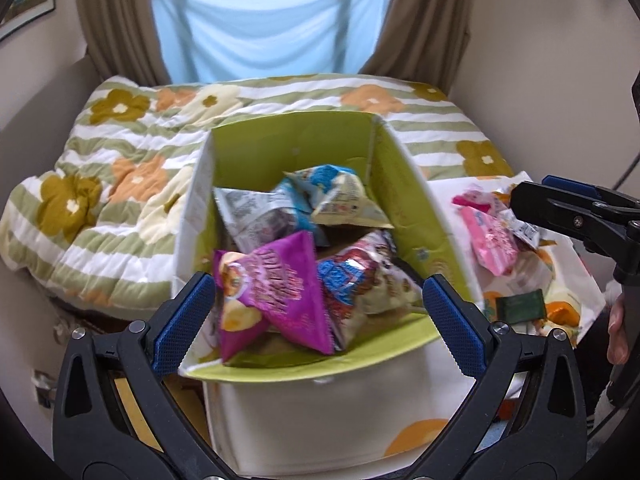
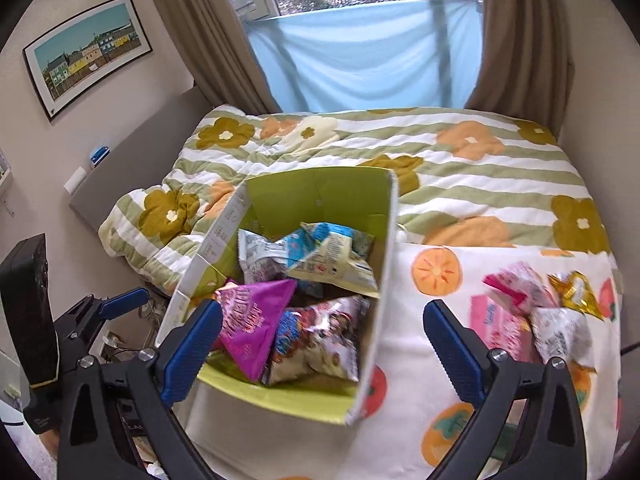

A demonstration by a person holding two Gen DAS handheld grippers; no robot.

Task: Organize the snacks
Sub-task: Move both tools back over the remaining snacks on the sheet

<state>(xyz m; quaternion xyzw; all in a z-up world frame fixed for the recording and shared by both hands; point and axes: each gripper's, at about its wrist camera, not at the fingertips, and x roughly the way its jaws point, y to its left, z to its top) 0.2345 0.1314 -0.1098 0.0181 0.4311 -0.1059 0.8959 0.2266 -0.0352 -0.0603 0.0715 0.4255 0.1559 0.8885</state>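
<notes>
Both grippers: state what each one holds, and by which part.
Nothing is held. The left gripper and the right gripper both have open jaws with no snack between them.

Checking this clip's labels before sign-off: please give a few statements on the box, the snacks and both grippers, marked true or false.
1. The green-lined box holds several snack bags. True.
2. A purple bag lies in the box. True.
3. The left gripper is clamped on a bag. False: it is open and holds nothing.
4. No snacks remain outside the box. False: pink packets lie on the fruit-print cloth.
5. The right gripper is open. True.
</notes>
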